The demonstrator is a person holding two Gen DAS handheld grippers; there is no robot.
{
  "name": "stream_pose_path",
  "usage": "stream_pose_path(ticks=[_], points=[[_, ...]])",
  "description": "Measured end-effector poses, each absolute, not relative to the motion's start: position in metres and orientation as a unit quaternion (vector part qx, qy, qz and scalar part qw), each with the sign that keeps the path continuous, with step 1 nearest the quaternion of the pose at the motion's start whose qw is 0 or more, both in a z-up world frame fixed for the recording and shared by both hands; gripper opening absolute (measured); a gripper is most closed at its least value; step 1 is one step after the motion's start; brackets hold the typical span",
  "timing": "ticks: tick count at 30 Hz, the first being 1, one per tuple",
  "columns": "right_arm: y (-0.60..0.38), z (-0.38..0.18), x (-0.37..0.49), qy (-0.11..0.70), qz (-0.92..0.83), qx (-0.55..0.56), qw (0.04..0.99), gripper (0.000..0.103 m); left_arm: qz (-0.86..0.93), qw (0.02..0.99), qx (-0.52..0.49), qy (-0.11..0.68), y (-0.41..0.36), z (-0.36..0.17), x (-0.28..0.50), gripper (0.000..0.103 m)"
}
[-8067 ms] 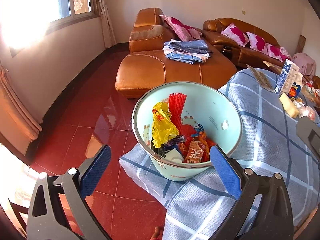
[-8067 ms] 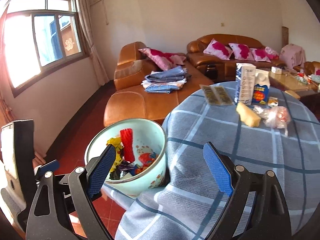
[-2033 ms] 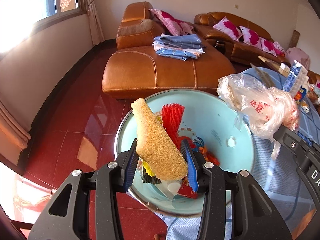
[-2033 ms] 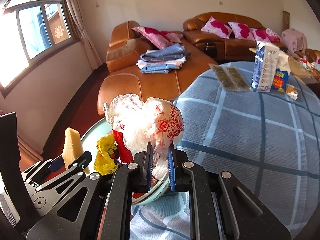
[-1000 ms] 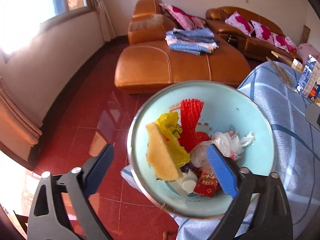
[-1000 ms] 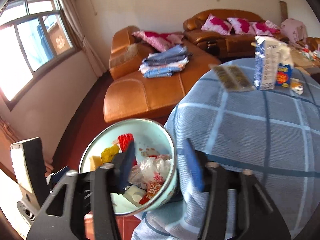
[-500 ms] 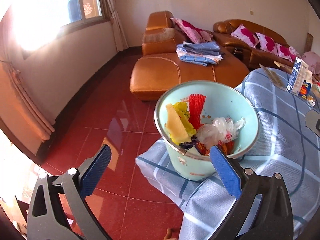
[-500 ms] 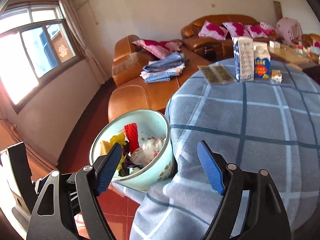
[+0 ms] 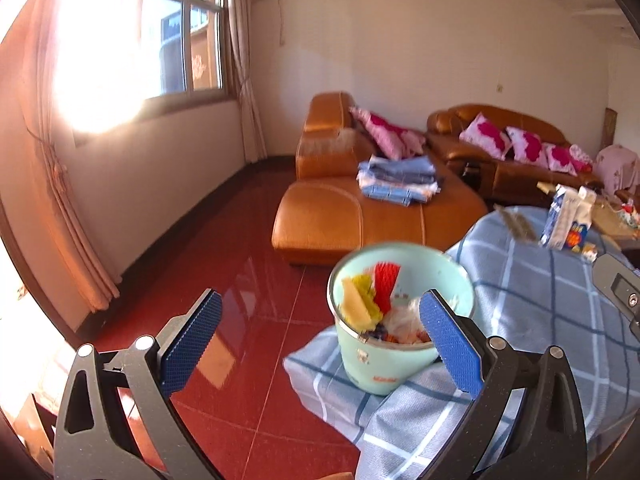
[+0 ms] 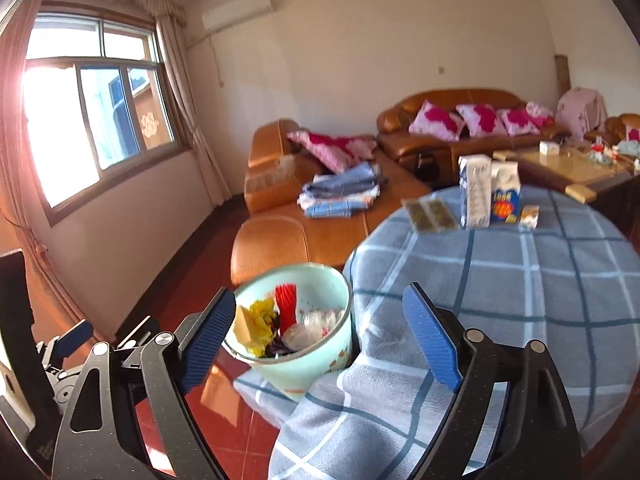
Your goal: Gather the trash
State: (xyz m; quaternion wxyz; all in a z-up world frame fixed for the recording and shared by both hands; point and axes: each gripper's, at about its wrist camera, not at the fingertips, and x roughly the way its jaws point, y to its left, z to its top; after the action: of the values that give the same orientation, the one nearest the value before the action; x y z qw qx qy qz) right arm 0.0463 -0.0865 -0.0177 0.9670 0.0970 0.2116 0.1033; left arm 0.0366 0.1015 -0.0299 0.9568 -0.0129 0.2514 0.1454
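Note:
A pale green bin [image 9: 380, 368] [image 10: 316, 364] stands beside the round table, on a fold of the blue checked tablecloth [image 9: 540, 312] [image 10: 520, 280]. Inside it lie a yellow sponge [image 9: 352, 306] [image 10: 244, 326], yellow wrapper, red foam net [image 9: 386, 282] [image 10: 286, 300] and a crumpled clear plastic bag [image 9: 404, 318] [image 10: 316, 322]. My left gripper [image 9: 318, 344] is open and empty, back from the bin. My right gripper [image 10: 320, 334] has its jaws opening, nothing between them, also back from the bin.
On the table's far side stand two cartons [image 10: 488, 196], a small box [image 10: 530, 216] and a flat packet [image 10: 430, 210]. An orange leather sofa [image 9: 360, 208] with folded cloths [image 9: 396, 178] lies beyond the bin. Red tiled floor [image 9: 240, 280] spreads to the left.
Both grippers have drawn back and risen from the bin, so it looks smaller and more of the room shows. The right gripper's jaws have spread wider.

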Motion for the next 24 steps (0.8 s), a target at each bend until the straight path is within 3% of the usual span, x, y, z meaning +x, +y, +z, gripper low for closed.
stream_pose_path(ticks=[6, 24], points=[[-0.100, 0.005, 0.019, 0.163, 0.086, 0.101, 0.978, 0.090, 0.136, 0.967, 0.000, 0.213, 0.088, -0.010, 0.017, 0.097], [-0.108, 0.030, -0.015, 0.110, 0.077, 0.115, 0.984, 0.092, 0.117, 0.979, -0.004, 0.165, 0.080, 0.023, -0.018, 0.097]])
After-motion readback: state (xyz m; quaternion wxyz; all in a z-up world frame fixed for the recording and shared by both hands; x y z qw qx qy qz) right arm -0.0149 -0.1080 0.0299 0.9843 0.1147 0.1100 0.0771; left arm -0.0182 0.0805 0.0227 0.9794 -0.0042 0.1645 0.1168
